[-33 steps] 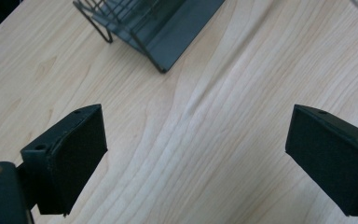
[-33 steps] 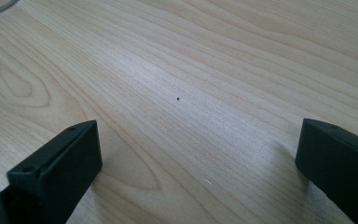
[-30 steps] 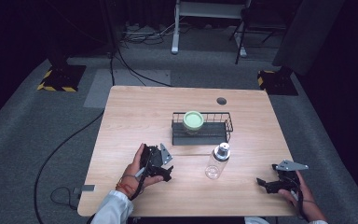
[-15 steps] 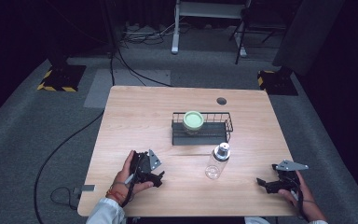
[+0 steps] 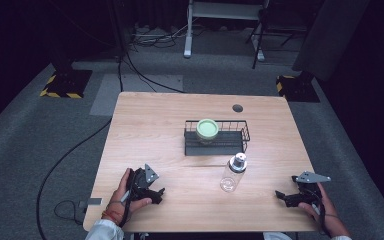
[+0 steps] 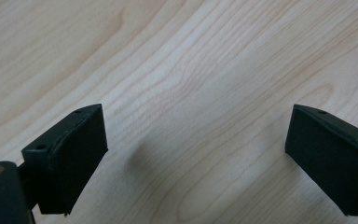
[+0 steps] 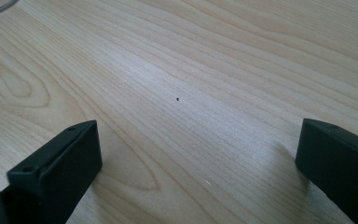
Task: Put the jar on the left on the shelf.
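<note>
A black wire basket (image 5: 217,136) sits at the middle of the wooden table (image 5: 150,130), and a jar with a pale green lid (image 5: 207,129) stands in its left part. A clear bottle with a silver cap (image 5: 232,173) stands upright just in front of the basket. My left gripper (image 5: 156,195) rests near the front left edge, held by a hand. In the left gripper view its jaws stand wide apart over bare wood, so my left gripper (image 6: 196,158) is open. My right gripper (image 5: 282,196) lies near the front right corner, and my right gripper (image 7: 198,168) is open too, with nothing between its jaws.
A small dark round hole (image 5: 237,108) marks the table's far right part. Grey carpet with a black cable (image 5: 60,165) surrounds the table. Stand bases with yellow-black tape (image 5: 62,85) sit beyond the far corners. A small grey object (image 5: 94,202) lies on the floor by the front left corner.
My left gripper has pulled back from near the table's middle toward the front left edge. The right gripper, bottle and basket have stayed put.
</note>
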Demonstrator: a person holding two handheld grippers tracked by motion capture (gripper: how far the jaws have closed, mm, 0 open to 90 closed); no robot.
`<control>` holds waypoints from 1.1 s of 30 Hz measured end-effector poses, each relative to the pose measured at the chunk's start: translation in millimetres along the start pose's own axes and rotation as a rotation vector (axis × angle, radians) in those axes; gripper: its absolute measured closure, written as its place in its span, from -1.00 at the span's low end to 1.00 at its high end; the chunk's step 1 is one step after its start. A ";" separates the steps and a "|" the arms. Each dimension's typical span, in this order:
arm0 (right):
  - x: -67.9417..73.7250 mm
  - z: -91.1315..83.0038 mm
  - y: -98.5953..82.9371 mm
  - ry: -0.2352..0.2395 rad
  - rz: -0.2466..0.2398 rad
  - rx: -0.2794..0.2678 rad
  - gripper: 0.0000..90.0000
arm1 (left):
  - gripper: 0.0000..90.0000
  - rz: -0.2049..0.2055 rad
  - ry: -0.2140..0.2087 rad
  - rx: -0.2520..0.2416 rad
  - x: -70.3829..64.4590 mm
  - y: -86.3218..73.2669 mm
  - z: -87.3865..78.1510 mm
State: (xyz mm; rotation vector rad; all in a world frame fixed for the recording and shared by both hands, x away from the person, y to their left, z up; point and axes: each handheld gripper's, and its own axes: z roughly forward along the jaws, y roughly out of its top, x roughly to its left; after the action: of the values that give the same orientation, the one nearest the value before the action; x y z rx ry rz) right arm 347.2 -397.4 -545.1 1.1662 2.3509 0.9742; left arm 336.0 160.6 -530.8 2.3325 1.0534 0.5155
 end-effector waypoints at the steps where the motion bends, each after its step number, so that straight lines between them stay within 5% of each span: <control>1: 0.0 0.1 0.0 0.000 0.000 0.000 -1.00 | -0.89 -0.012 -0.011 0.001 1.8 -1.6 -0.3; 9: -1.8 1.4 1.3 0.004 -0.003 0.001 -1.00 | -0.96 -0.104 -0.085 -0.009 12.5 -12.7 1.1; 18: -2.0 1.4 1.4 0.006 -0.005 0.000 -1.00 | -1.00 -0.088 -0.099 -0.093 17.4 -25.2 1.4; 33: -2.0 1.3 1.3 0.005 -0.004 0.000 -1.00 | -1.00 -0.090 -0.097 -0.094 18.3 -24.3 2.1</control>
State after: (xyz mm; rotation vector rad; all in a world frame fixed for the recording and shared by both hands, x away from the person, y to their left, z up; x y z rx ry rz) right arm 349.9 -397.8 -545.0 1.1608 2.3562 0.9765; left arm 334.7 187.7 -544.8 2.1943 1.0599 0.4048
